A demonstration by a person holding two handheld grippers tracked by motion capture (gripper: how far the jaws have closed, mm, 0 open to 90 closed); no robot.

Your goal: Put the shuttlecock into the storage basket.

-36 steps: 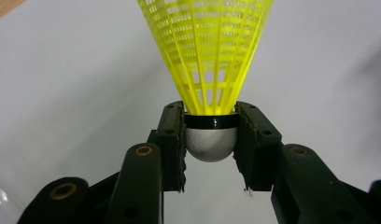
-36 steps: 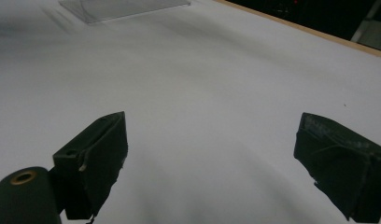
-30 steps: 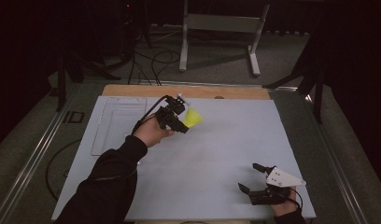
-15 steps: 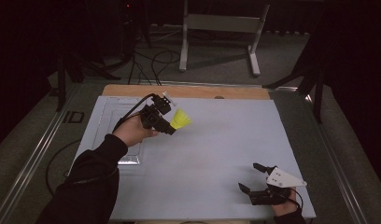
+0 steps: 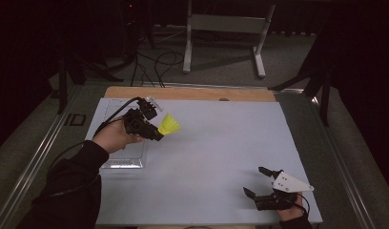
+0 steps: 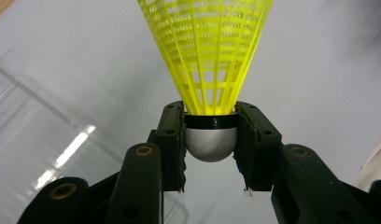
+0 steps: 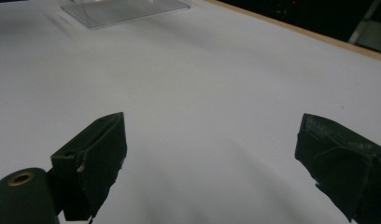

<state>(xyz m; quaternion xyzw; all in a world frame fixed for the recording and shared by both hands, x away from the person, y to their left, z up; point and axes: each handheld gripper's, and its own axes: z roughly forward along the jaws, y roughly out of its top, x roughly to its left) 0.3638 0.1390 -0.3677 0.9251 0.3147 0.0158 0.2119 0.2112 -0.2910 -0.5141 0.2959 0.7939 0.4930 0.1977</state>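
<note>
Already the left gripper point(image 6: 210, 140) has its jaws clamped on the shuttlecock point(image 6: 208, 56) at the black band above its grey cork, the yellow skirt running straight out ahead of the jaws along their line. Just below and to the jaws' left lies a clear tray point(image 5: 120, 155); beyond is bare white table point(image 5: 221, 143). Well apart, the right gripper point(image 5: 261, 183) rests with jaws spread, holding nothing.

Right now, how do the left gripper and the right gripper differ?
The left gripper is shut on a yellow shuttlecock, pinching its grey cork; the right gripper is open and holds nothing. The left is lifted beside the clear tray, the right sits low at the table's near corner. Both have black jaws.
</note>
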